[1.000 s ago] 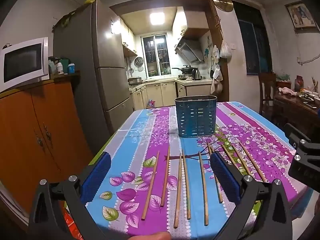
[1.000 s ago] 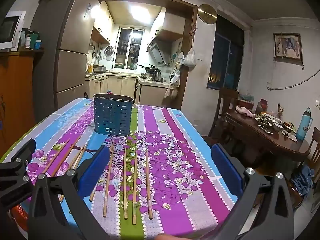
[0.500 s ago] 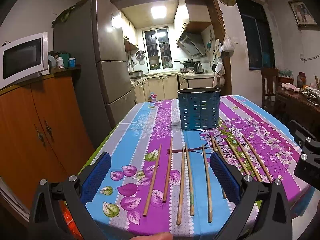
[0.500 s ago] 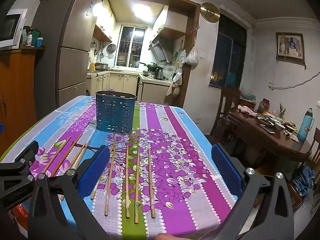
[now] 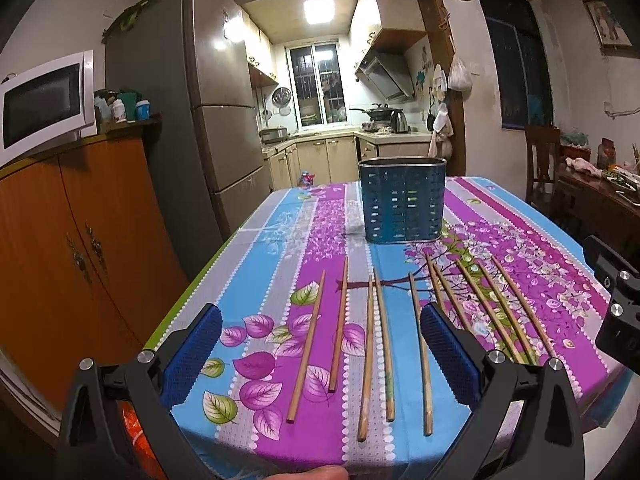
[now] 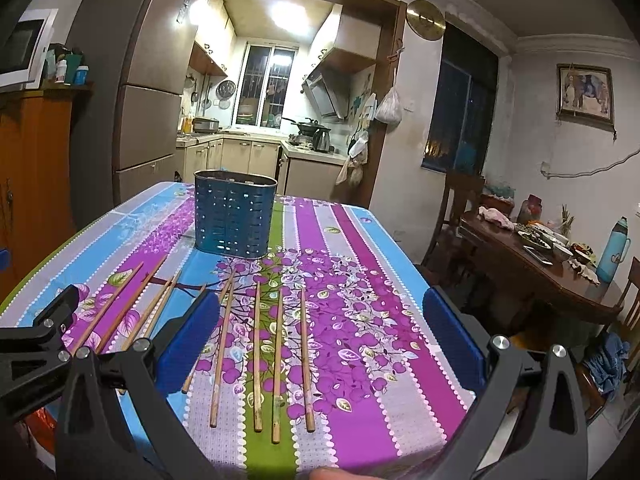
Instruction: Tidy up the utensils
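Chopsticks (image 5: 372,350), about ten, lie loose on the counter (image 5: 276,240) ahead of and between both sets of fingers; blue slotted holder (image 5: 402,200) stands upright beyond them, seemingly empty, though its inside is hardly visible. Left gripper (image 5: 320,356) and right gripper (image 6: 320,340) hover with fingers wide apart, holding nothing. Against the earlier frames both views have eased closer and slightly lower, nothing on the counter displaced: likely an approach to a first pick.

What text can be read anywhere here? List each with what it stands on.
No text is readable.
Jars on the cabinet: labels too blurred.
Bottle on the side table: markings too small.
Holder, chopsticks and tablecloth: no lettering visible.
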Tool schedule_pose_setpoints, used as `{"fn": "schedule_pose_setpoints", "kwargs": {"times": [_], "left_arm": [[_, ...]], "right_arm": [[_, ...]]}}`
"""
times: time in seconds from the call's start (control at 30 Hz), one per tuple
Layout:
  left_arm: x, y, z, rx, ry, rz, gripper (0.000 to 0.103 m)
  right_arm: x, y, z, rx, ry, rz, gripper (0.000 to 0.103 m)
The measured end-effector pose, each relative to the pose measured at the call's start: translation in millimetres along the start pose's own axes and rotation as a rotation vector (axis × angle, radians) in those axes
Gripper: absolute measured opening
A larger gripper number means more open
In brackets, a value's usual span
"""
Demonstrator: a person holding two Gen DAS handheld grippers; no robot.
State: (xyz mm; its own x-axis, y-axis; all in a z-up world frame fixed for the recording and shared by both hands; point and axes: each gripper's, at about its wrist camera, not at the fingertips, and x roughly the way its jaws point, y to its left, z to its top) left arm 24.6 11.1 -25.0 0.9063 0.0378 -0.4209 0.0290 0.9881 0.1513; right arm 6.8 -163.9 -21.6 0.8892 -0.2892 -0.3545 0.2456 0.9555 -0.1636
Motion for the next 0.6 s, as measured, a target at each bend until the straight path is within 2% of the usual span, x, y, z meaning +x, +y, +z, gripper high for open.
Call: {"fn": "schedule_pose_setpoints", "kwargs": {"times": [0.4,0.6], "left_arm": [[14.4,-3.3,-10.1,0.012,0.053,-0.007,0.099],[16.5,-1.8,-9.4,0.007,0.054,-0.004,0.099]], "right_arm": [[8.2,5.6,-6.7,-0.018,0.027,0.006,0.098],[9.8,5.9,-7.1,-0.017,0.03,0.009,0.098]]}}
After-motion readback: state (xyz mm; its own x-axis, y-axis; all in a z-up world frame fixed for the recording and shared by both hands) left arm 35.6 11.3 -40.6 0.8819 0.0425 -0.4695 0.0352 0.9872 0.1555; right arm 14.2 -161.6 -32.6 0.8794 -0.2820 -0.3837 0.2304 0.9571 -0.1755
